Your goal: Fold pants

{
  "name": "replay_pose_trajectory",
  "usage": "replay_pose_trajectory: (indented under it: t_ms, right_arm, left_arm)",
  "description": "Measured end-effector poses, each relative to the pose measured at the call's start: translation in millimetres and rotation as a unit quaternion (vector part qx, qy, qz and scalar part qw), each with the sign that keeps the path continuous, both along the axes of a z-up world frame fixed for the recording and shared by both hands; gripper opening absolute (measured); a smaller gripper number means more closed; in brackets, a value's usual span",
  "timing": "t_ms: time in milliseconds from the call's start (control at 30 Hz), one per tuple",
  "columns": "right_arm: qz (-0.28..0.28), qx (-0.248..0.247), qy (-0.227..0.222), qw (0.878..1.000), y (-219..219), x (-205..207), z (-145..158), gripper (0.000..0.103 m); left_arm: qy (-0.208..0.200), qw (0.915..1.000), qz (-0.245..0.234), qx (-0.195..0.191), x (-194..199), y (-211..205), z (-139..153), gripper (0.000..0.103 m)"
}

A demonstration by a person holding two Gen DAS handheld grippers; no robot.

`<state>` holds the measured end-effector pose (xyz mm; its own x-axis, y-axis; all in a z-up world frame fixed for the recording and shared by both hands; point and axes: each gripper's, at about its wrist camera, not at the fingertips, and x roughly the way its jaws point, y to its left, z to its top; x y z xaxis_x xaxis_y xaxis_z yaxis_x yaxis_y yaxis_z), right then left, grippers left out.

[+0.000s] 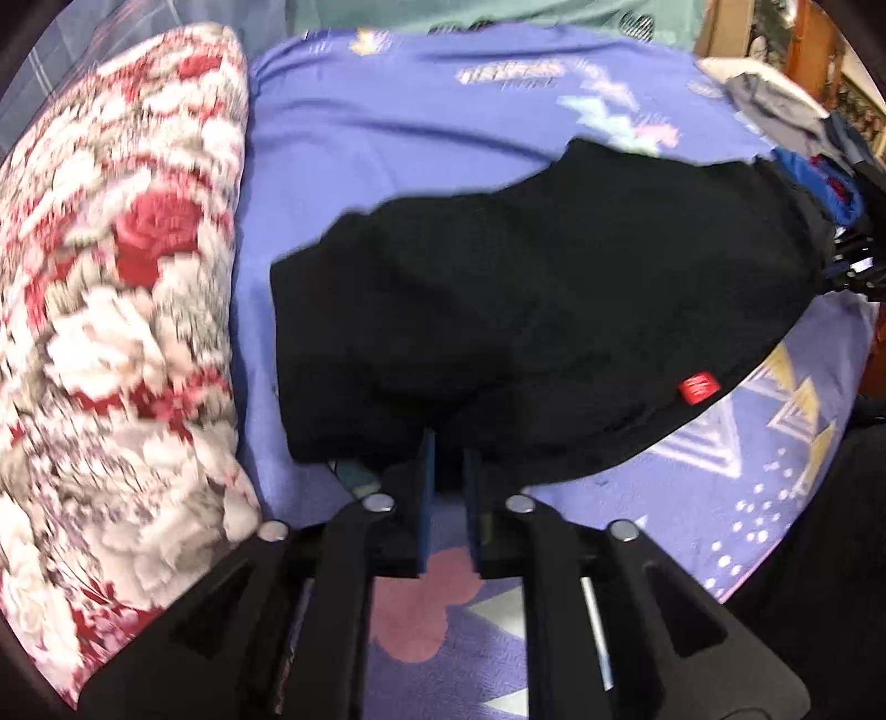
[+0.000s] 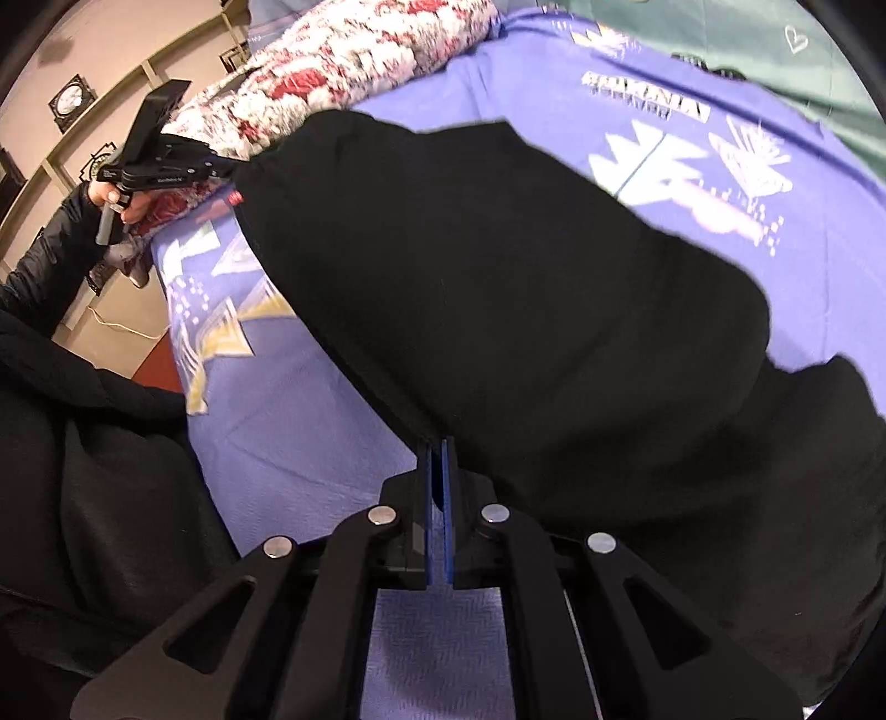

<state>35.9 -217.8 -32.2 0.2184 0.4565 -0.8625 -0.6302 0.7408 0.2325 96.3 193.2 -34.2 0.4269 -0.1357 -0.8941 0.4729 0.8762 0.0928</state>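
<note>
Black pants lie folded across the blue patterned bedsheet, a small red tag showing at their near edge. My left gripper is at that near edge; its jaws stand a little apart, the hem drapes over the fingertips, and sheet shows through the gap lower down. In the right wrist view the pants fill the middle. My right gripper is shut on their edge, the blue pads almost touching. The left gripper, held by a hand, shows at the cloth's far corner.
A thick red-and-white floral blanket borders the sheet on the left. A heap of other clothes sits at the bed's far right corner. Green fabric lies beyond the sheet. A person's dark sleeve and jacket are beside the bed.
</note>
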Motion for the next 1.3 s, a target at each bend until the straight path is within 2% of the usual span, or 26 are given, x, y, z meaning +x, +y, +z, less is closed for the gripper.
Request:
replay_pose_trajectory:
  t_ms: [100,133,233,300,367,400,467,533,600,633,667,800,867,933,1000,1067,1200,1300]
  right_arm:
    - [-0.005,0.013,0.010,1.000,-3,2,1,0.009]
    - [-0.004,0.018,0.013,1.000,-4,1,2,0.014]
    - [-0.005,0.031,-0.001,0.999,-13,-3,14,0.017]
    - [-0.023,0.054,-0.018,0.998,-28,-4,29,0.024]
    - [-0.072,0.070,-0.051,0.994,-54,-1,45,0.045]
    - [-0.108,0.068,-0.067,0.990,-70,3,50,0.045]
    - [-0.185,0.058,-0.078,0.978,-102,12,53,0.045]
    - [-0.271,0.041,-0.079,0.958,-135,22,50,0.045]
    - [-0.374,0.039,-0.071,0.924,-178,28,45,0.045]
    - [-0.403,0.047,-0.066,0.912,-192,28,43,0.045]
    - [-0.445,0.055,-0.056,0.892,-213,27,39,0.045]
    - [-0.513,0.069,-0.018,0.856,-249,20,23,0.046]
    - [-0.537,0.073,-0.001,0.840,-264,15,16,0.046]
    - [-0.554,0.084,0.022,0.828,-275,12,6,0.046]
    - [-0.562,0.094,0.046,0.820,-277,10,-2,0.046]
    - [-0.567,0.104,0.058,0.815,-276,6,-2,0.046]
    - [-0.575,0.094,0.071,0.810,-277,8,-11,0.046]
    - [-0.587,0.114,0.073,0.798,-284,15,-17,0.046]
  left_arm:
    - [0.003,0.9997,0.013,0.019,-2,3,-6,0.042]
    - [-0.004,0.9998,0.016,0.015,-5,4,-1,0.052]
    - [-0.036,0.9988,0.026,-0.019,-14,10,21,0.065]
    - [-0.057,0.9968,0.037,-0.042,-17,13,38,0.074]
    - [-0.077,0.9927,0.055,-0.076,-16,13,55,0.080]
    - [-0.081,0.9905,0.062,-0.092,-14,12,59,0.083]
    - [-0.086,0.9842,0.083,-0.131,-5,3,65,0.085]
    - [-0.077,0.9789,0.105,-0.157,8,-8,61,0.087]
    - [-0.062,0.9738,0.128,-0.177,21,-21,50,0.087]
    - [-0.047,0.9700,0.148,-0.187,28,-28,40,0.087]
    - [-0.037,0.9679,0.157,-0.193,34,-31,34,0.087]
    - [0.013,0.9554,0.214,-0.203,46,-42,-3,0.087]
    - [0.012,0.9556,0.230,-0.184,45,-44,-15,0.087]
    - [0.013,0.9594,0.230,-0.163,45,-48,-23,0.087]
    - [0.015,0.9592,0.237,-0.153,45,-48,-27,0.087]
    - [0.015,0.9592,0.241,-0.147,46,-50,-29,0.087]
    - [0.018,0.9599,0.243,-0.139,48,-52,-34,0.087]
    - [0.019,0.9594,0.245,-0.139,49,-51,-37,0.087]
